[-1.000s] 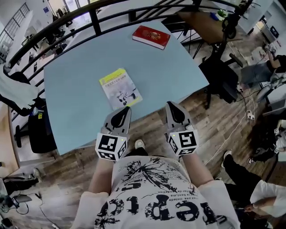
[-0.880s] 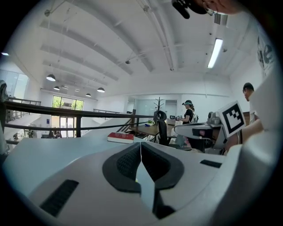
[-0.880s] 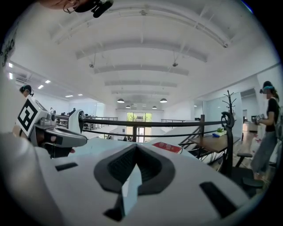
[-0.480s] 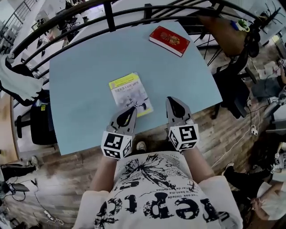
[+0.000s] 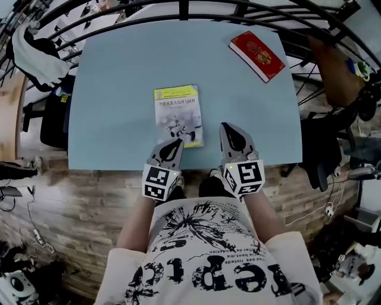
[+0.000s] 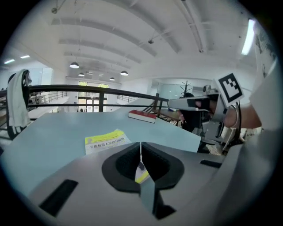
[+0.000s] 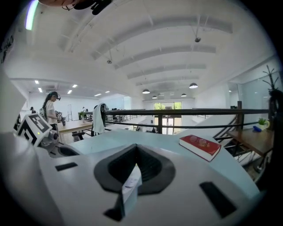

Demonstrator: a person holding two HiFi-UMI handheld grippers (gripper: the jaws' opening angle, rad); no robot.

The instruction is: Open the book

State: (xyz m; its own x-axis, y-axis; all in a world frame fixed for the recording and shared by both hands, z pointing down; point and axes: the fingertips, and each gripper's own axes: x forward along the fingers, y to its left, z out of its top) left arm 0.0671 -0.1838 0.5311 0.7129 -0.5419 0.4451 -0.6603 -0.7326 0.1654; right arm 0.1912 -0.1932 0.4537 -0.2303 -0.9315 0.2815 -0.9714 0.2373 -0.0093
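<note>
right, your left gripper [image 5: 176,143] has its jaws pressed together and holds nothing. its tip sits at the near edge of the book [image 5: 178,113], close to the near left corner; no view shows whether it touches the cover. the book lies flat and closed on the light blue table [image 5: 113,83], a little in from the near edge and about midway across, with the yellow band at its far end and the white, dark-printed part toward you. your right gripper [image 5: 228,127] is likewise closed and empty, held over the table just right of the book's near right corner and apart from it. both grippers point away from you across the table. a red book [image 5: 257,56] lies closed at the far right corner, well apart from the rest. a black railing [image 5: 183,8] runs behind the table's far side, with a white garment [image 5: 37,52] draped on it at the left.
</note>
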